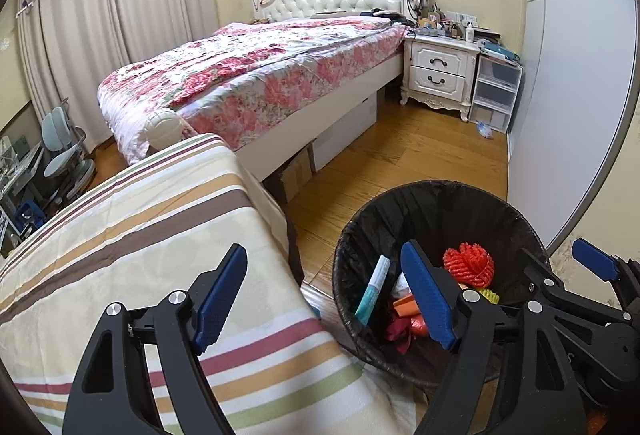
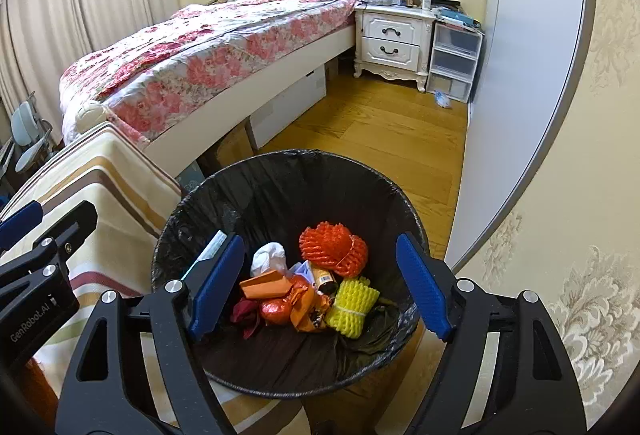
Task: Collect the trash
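A round trash bin lined with a black bag [image 2: 288, 179] stands on the wooden floor; it also shows in the left wrist view [image 1: 424, 203]. Inside lie an orange mesh net [image 2: 334, 243], a yellow foam net [image 2: 352, 307], crumpled white paper [image 2: 269, 257], orange wrappers [image 2: 266, 285] and a teal-and-white tube [image 1: 373, 289]. My right gripper [image 2: 320, 287] is open and empty, above the bin's opening. My left gripper [image 1: 326, 295] is open and empty, over the striped cloth's edge and the bin's left rim.
A table with a striped cloth [image 1: 132, 235] stands left of the bin. A bed with a floral quilt [image 1: 256, 75] lies behind, boxes under it. A white nightstand [image 1: 440, 71] and plastic drawers [image 1: 496, 91] stand at the far wall. A small piece of litter [image 2: 442, 99] lies on the floor.
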A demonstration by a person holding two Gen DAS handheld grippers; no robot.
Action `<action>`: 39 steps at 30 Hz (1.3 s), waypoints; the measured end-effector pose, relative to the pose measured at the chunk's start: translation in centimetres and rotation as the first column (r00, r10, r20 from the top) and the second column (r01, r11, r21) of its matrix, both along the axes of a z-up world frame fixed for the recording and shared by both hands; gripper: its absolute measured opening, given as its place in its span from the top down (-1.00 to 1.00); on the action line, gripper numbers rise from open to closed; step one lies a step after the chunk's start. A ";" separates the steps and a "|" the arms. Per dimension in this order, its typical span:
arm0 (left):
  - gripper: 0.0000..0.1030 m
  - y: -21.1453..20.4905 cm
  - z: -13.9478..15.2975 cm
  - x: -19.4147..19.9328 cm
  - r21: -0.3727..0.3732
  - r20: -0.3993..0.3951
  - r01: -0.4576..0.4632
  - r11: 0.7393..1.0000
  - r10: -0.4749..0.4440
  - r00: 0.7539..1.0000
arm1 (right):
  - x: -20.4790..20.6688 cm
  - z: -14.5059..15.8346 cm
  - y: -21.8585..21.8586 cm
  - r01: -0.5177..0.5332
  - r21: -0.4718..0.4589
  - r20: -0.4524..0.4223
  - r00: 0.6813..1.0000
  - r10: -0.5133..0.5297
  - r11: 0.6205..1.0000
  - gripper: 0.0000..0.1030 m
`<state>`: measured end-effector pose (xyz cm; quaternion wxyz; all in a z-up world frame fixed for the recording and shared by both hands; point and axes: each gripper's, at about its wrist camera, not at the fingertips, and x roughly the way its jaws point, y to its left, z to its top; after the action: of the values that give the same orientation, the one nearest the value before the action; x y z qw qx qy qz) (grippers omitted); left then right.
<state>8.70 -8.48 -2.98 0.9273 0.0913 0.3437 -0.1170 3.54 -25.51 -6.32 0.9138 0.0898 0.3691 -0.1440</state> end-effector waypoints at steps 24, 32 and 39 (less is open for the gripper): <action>-0.57 7.6 2.8 -6.9 -0.085 0.058 -0.113 0.990 0.118 0.991 | -5.9 4.7 6.9 -0.127 -0.087 0.106 0.985 0.136 0.988 -0.62; -0.57 8.0 2.9 -7.6 -0.093 0.070 -0.118 0.989 0.125 0.990 | -6.9 5.4 7.6 -0.139 -0.104 0.120 0.981 0.151 0.985 -0.62; -0.57 8.1 3.0 -7.9 -0.094 0.073 -0.117 0.989 0.124 0.990 | -7.2 5.8 7.4 -0.129 -0.110 0.129 0.981 0.143 0.986 -0.62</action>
<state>0.79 -0.36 -0.02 0.9486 0.0333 0.3062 -0.0725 -3.65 -18.10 -0.56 0.9479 0.0276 0.3034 -0.0931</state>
